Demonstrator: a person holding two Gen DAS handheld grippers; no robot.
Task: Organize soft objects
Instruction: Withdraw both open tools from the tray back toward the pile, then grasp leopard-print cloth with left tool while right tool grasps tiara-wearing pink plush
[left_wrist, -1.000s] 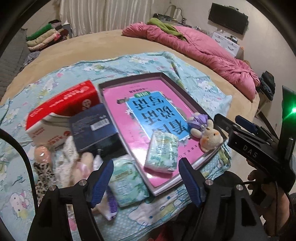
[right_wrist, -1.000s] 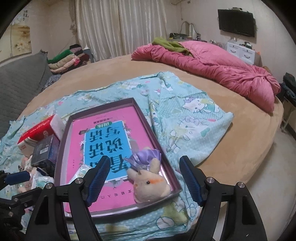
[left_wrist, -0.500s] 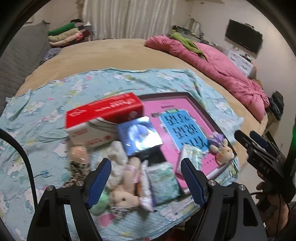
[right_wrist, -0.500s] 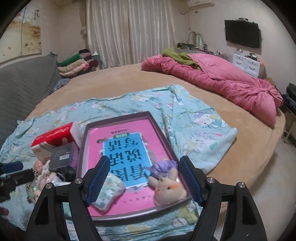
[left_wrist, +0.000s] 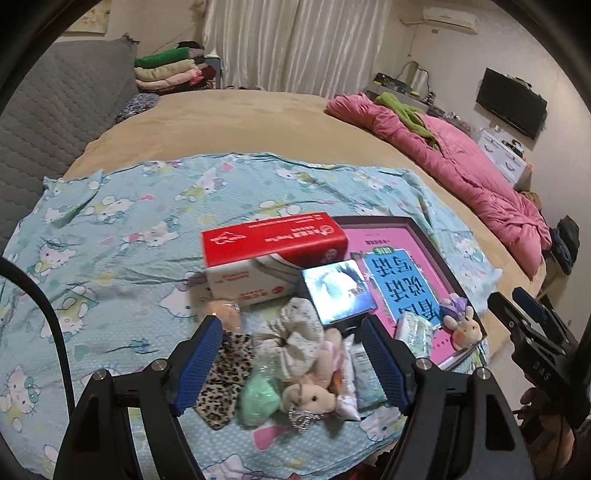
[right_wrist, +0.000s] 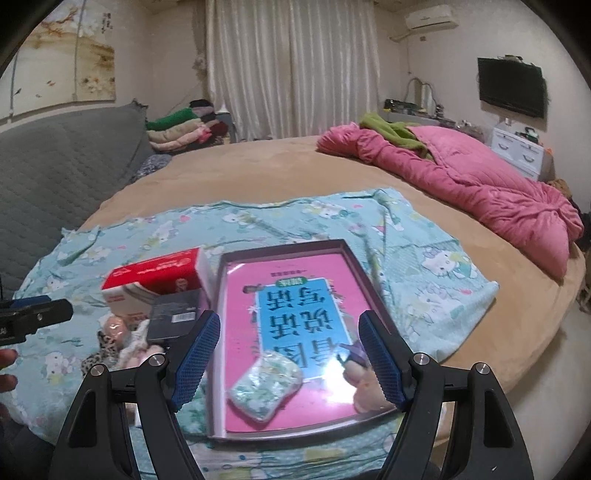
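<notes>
Stock on bed, w/ locations:

1. My left tongs (left_wrist: 291, 365): jaws apart, nothing btwn pads, hovering over soft-item pile.
2. My right tongs (right_wrist: 290, 363): jaws apart, empty, over the tray.
3. Soft-item pile (left_wrist: 291, 363): near edge of cartoon-cat sheet (left_wrist: 122, 236), left of tray. Incl. leopard-print cloth (left_wrist: 225, 380), pale green pouch (left_wrist: 258, 397), white floral scrunchie (left_wrist: 299, 332), beige plush (left_wrist: 310, 397), wipes pack (left_wrist: 364, 373).
4. Pink-lined tray (right_wrist: 284, 314): on sheet, right of pile. Holds floral packet (right_wrist: 264, 384) and plush rabbit (left_wrist: 463, 328) w/ purple bit, both at near end.
5. Red/white tissue box (left_wrist: 266, 254): behind pile, touching tray's left rim.
6. Dark flat box (left_wrist: 338, 290): leans on tissue box, overlaps tray edge.
7. Pink quilt (right_wrist: 454, 184): far right of bed, well apart.
</notes>
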